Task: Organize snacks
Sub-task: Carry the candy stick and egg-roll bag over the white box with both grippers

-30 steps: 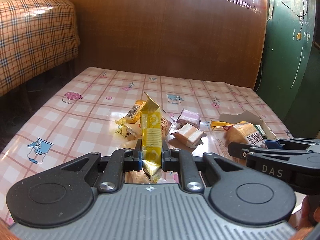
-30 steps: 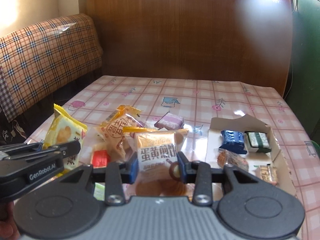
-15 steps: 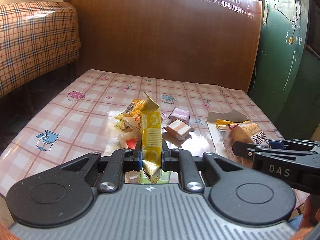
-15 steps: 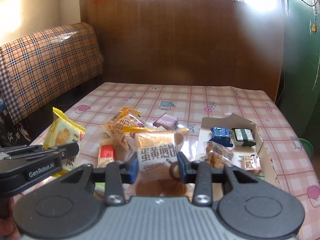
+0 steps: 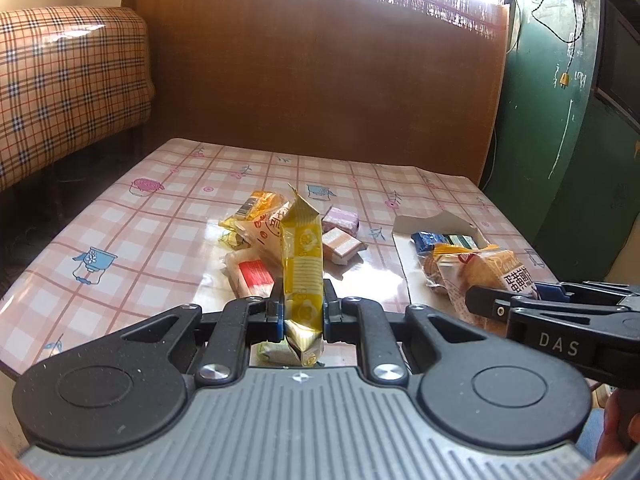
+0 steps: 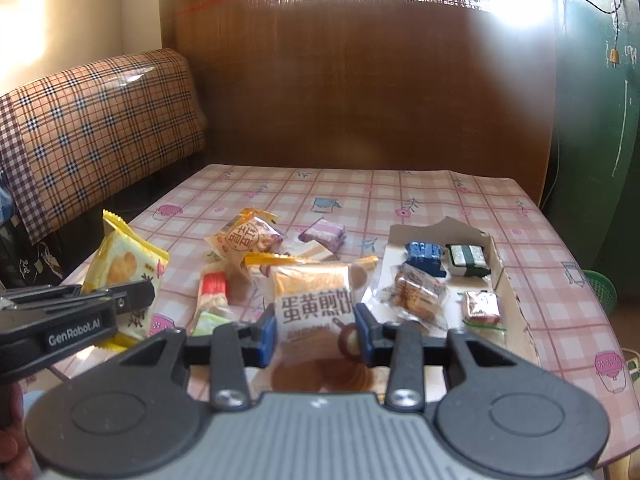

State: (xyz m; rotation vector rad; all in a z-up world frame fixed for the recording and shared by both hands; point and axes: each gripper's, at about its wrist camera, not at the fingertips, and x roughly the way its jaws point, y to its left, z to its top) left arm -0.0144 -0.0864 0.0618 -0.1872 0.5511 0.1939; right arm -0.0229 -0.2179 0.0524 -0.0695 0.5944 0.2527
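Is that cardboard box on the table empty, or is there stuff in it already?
Partly filled. The open cardboard box holds a blue packet, a green one, a clear-wrapped biscuit and a foil packet.

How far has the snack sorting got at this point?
Partly done. Four small snacks already lie in the cardboard box. In hand: the left tongs grip a yellow packet, and the right tongs grip a biscuit packet. Left: about five loose snacks lie on the table.
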